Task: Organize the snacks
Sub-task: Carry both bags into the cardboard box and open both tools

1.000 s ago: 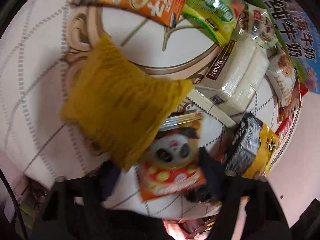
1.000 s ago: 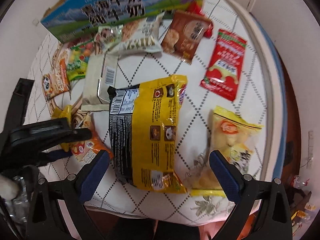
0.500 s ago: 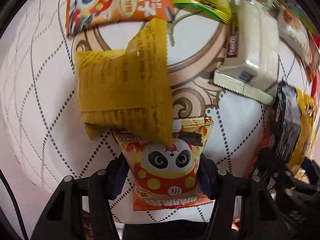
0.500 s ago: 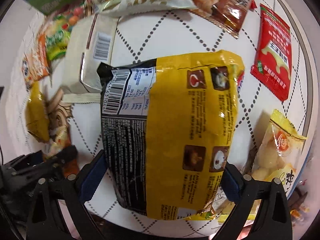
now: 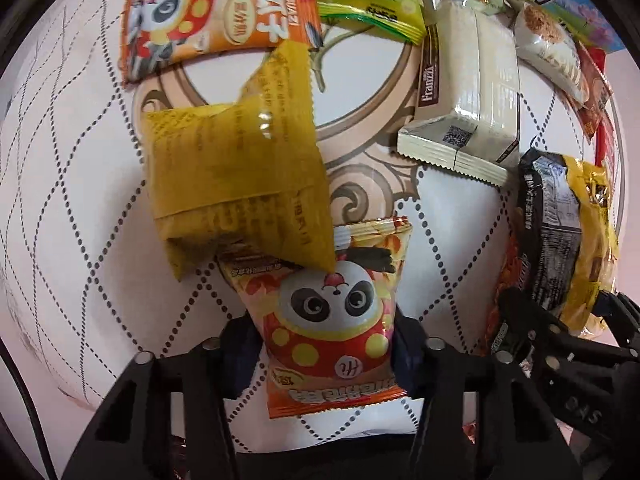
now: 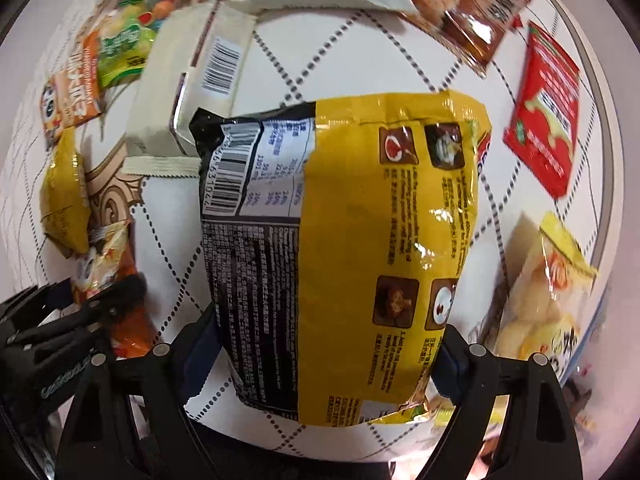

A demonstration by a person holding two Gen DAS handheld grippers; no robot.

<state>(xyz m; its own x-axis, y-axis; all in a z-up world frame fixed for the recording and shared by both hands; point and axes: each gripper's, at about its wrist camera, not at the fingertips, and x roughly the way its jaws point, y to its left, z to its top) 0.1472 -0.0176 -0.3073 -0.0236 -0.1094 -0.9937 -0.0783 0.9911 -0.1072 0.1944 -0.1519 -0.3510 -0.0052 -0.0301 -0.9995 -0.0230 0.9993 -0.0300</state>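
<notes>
A small panda packet (image 5: 332, 320) lies near the table's (image 5: 80, 240) front edge, between the fingers of the left gripper (image 5: 326, 344). A folded pouch (image 5: 236, 168) lies just behind it, its corner overlapping the packet's top. Behind the pouch lies a larger panda bag (image 5: 216, 16), with a jelly bag (image 5: 368, 4) to its right. A cracker pack (image 5: 468, 96) lies right of the pouch. A noodle bag (image 6: 344, 248) lies right of the panda packet, between the fingers of the right gripper (image 6: 320, 364), its far corner overlapping the cracker pack. A ketchup sachet (image 6: 548, 116) lies toward the table's right edge, with a dumpling-like bag (image 6: 544, 300) in front of it.
</notes>
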